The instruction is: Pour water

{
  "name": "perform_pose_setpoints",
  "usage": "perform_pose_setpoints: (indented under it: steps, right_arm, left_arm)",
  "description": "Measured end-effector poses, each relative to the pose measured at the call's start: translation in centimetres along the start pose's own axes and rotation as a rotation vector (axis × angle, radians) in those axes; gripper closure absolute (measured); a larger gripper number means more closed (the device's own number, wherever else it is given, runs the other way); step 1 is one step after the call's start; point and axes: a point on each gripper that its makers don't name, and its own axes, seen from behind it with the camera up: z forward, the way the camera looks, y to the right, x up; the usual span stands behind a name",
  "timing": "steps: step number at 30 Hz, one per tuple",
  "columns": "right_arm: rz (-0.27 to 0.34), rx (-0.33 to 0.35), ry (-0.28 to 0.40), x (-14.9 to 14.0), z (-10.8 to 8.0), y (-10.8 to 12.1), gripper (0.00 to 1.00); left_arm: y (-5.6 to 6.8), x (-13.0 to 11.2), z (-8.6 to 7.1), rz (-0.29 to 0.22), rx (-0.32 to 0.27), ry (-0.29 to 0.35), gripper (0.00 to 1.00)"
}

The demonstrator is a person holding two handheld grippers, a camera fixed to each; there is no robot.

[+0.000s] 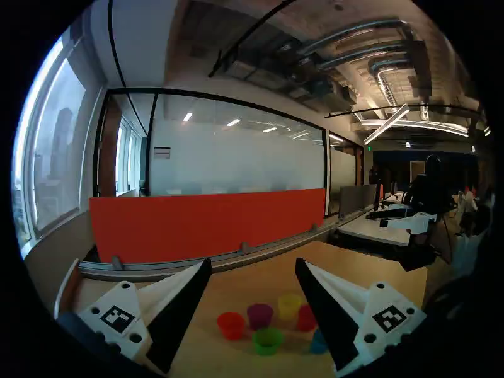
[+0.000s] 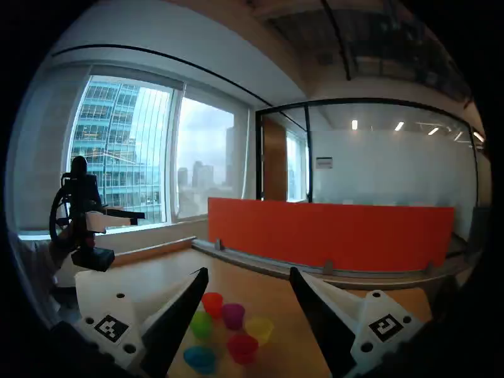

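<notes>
Facing six coloured plastic cups (image 1: 260,315) on the wooden table (image 1: 252,286), the left gripper (image 1: 252,261) is spread, empty; blue cup (image 1: 318,343) half behind its right finger, office desks (image 1: 372,230) off right. Right gripper view: right gripper (image 2: 248,271) spread, empty, cups low between fingers; skyscraper window (image 2: 120,157) far left.

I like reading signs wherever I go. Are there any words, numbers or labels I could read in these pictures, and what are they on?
No text reads clearly.
Paper notice on the glass wall: too small and blurred.
Square markers on the fingers: black-and-white patterns, no words.
Coloured cups: no print visible.
</notes>
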Motion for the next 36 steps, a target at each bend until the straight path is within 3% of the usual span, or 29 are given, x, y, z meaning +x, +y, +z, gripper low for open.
perform_pose_setpoints:
  steps: [9, 36]
  right_arm:
    - [-0.044, 0.072, -0.066, -1.7, 0.0, -1.6, 0.00]
    - [-0.093, 0.224, -0.258, -9.4, 0.6, -4.7, 0.00]
  left_arm:
    - [0.4, -2.0, 0.3, 0.000, -0.037, -0.038, 0.01]
    - [0.9, -9.8, 2.8, 0.052, -0.142, -0.189, 0.01]
